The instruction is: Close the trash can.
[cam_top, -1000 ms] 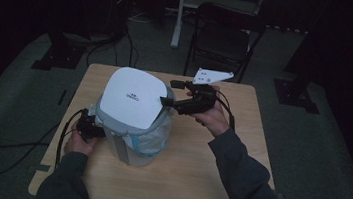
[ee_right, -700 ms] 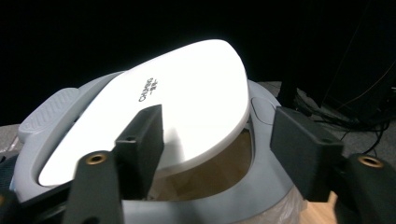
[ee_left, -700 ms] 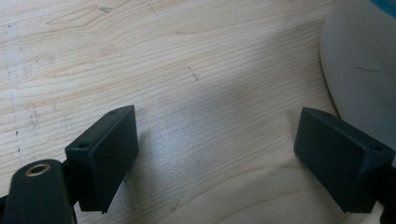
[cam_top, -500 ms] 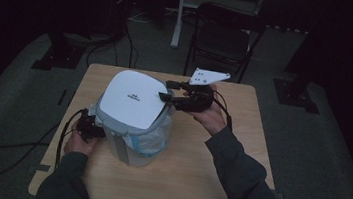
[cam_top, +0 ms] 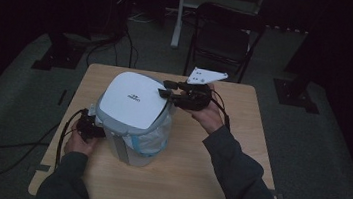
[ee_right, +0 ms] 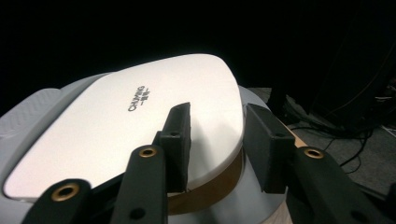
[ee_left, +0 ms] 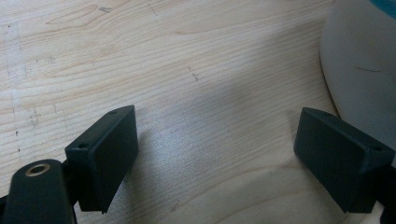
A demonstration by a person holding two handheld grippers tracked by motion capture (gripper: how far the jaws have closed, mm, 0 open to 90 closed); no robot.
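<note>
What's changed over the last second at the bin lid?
The right gripper has edged in along the white lid; its jaws have just been closing astride the lid's edge, pads not clearly pressing. The left gripper, open, and the bin stayed put.

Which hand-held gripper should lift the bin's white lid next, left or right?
Right. The right hand-held gripper already straddles the white lid's edge, its jaws having just been closing around it. The left hand-held gripper stands open low beside the bin's base, over bare table.

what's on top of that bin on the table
A white lid covers the bin; the right hand-held gripper, jaws just closing, straddles its edge. The lid hides the bin's inside.
</note>
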